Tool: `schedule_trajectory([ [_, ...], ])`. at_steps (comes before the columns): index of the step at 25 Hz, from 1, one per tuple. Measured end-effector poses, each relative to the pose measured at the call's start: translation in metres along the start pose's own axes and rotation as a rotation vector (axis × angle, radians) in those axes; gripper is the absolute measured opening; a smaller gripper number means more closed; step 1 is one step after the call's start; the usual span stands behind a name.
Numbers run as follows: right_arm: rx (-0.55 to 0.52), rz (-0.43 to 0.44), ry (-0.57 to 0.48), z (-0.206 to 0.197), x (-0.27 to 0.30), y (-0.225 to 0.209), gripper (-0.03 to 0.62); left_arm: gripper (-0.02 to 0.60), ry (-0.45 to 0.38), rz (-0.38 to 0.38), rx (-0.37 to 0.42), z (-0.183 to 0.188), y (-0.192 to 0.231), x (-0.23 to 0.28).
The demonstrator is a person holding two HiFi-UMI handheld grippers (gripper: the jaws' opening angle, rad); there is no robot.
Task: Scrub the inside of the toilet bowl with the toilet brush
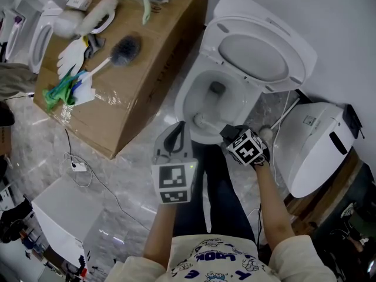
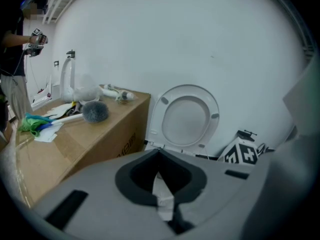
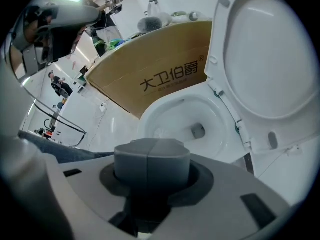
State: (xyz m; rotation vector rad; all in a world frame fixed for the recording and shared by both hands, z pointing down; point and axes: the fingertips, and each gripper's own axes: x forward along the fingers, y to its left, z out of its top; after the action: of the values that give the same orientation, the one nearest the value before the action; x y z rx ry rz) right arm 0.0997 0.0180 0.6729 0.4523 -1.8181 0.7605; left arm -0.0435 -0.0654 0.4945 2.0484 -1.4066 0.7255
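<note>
Head view: left tongs [image 1: 180, 126] and right tongs [image 1: 200, 120] both closed and empty at the toilet bowl [image 1: 189, 96] front rim, toilet brush [image 1: 122, 50] lying on the cardboard box [image 1: 161, 37] left of the bowl, so I reckon it's the fetch step, open up and grab its handle.

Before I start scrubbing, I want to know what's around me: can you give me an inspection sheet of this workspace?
Surface: glossy pale tiled floor.
Job's things: toilet bowl open, lid raised; grey-headed brush lies on the cardboard box; a white brush-like head sits at the bowl's near rim.
Clutter: white glove and green cloth on the box.
Grippers: left hand-held gripper, jaws together at the tips; right hand-held gripper, jaws together, nothing seen between them.
Cables: white cable with adapter on the floor; thin cable right of the toilet.
Surroundings: white toilet-like unit at right; white wall behind.
</note>
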Motion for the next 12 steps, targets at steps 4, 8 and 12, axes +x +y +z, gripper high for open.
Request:
schedule_trajectory([
  [4, -0.098, -0.066, 0.08, -0.01, 0.008, -0.002, 0.164, 0.002, 0.004, 0.004, -0.004, -0.003, 0.001, 0.0],
  [8, -0.082, -0.128, 0.091, -0.013, 0.021, -0.01, 0.164, 0.002, 0.006, 0.007, -0.008, -0.005, 0.003, 0.0],
  [12, -0.064, -0.165, 0.101, -0.01, 0.03, -0.021, 0.164, 0.002, 0.01, 0.009, -0.01, -0.007, 0.006, 0.001],
])
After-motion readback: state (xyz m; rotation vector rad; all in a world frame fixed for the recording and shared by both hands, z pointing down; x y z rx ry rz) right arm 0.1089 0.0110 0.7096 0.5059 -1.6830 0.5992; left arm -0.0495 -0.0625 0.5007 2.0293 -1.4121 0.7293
